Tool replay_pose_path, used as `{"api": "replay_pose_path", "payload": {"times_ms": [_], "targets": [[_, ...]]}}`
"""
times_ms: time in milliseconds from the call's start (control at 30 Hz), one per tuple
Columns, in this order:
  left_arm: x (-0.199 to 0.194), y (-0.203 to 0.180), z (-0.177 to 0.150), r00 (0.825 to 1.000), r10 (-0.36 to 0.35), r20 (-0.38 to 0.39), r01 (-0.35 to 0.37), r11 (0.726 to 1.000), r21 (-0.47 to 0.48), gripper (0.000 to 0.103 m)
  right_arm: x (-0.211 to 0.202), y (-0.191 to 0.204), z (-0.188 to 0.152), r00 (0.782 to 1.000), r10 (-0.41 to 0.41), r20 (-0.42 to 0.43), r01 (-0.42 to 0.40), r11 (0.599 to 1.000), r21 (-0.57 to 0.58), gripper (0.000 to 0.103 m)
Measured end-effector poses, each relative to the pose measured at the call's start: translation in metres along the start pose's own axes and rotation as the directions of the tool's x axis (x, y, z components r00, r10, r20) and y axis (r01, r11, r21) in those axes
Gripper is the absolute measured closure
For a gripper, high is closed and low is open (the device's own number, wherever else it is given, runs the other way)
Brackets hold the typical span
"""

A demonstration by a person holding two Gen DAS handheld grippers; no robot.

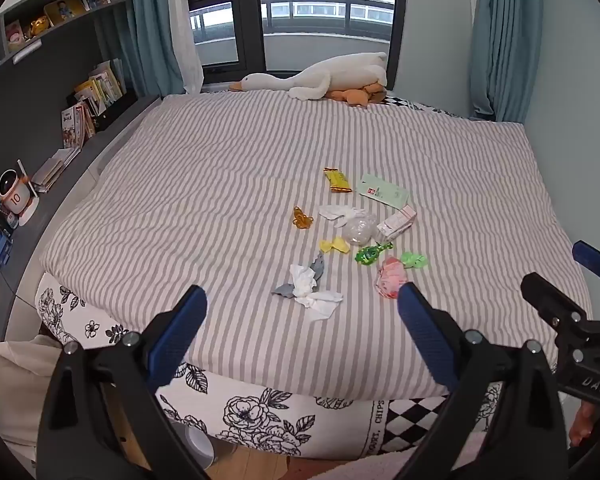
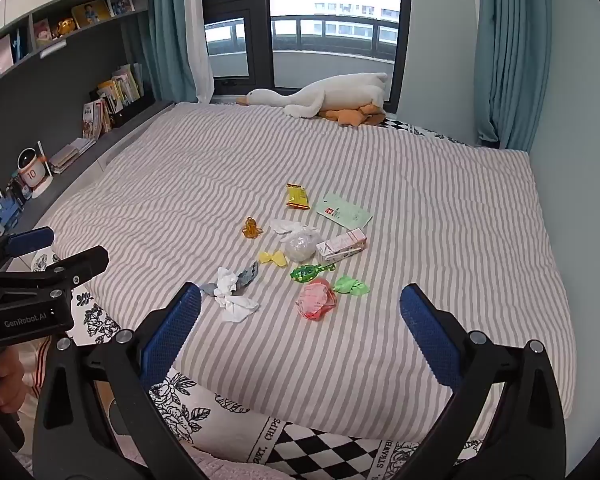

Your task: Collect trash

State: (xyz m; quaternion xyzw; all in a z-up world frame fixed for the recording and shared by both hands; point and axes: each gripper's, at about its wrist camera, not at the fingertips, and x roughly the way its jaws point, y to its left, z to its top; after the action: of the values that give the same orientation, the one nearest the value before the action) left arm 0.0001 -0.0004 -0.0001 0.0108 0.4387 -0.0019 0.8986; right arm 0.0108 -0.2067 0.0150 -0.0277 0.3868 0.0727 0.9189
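Trash [image 1: 340, 248] lies scattered in a loose cluster near the middle of the striped bed [image 1: 220, 184], ahead of and beyond both tongs. In the left wrist view, the left tongs [image 1: 302, 332] stand wide apart and empty over the bed's near edge; the crumpled white tissue [image 1: 310, 292] on a grey scrap is the nearest piece, straight ahead between the blue pads, with the pink wrapper [image 1: 390, 282] just off the right pad. In the right wrist view, the right tongs [image 2: 300, 332] are equally spread and empty; the pink wrapper sits almost dead ahead, the tissue toward the left pad. The small carton [image 2: 342, 250] lies with its long axis crosswise. Nothing blocks either reach; a plush goose [image 2: 320, 96] rests far back by the window.
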Motion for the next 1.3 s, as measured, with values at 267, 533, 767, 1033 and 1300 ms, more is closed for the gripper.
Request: {"api": "replay_pose_path", "payload": {"times_ms": [267,533,767,1033,1300], "targets": [[-0.002,0.001,0.001,1.000,0.008,0.004,-0.008,1.000,0.007,0.007,-0.001,-0.001,0.000,1.000,0.005,0.005,-0.005,1.000,0.005,0.006],[-0.004,-0.003,0.004,1.000,0.007,0.008,-0.007,1.000,0.009,0.007,-0.003,-0.001,0.000,1.000,0.004,0.007,-0.004,1.000,0.006,0.006],[-0.007,-0.005,0.008,1.000,0.004,0.007,-0.004,1.000,0.012,0.007,-0.002,0.000,-0.002,1.000,0.004,0.008,-0.004,1.000,0.006,0.006],[-0.005,-0.004,0.004,1.000,0.006,0.009,-0.006,1.000,0.009,0.007,-0.003,-0.002,0.000,1.000,0.001,0.009,-0.001,1.000,0.009,0.006],[-0.008,-0.012,0.008,1.000,0.004,0.010,-0.004,1.000,0.016,0.007,-0.003,-0.002,-0.001,1.000,0.002,0.012,-0.002,1.000,0.009,0.006]]}}
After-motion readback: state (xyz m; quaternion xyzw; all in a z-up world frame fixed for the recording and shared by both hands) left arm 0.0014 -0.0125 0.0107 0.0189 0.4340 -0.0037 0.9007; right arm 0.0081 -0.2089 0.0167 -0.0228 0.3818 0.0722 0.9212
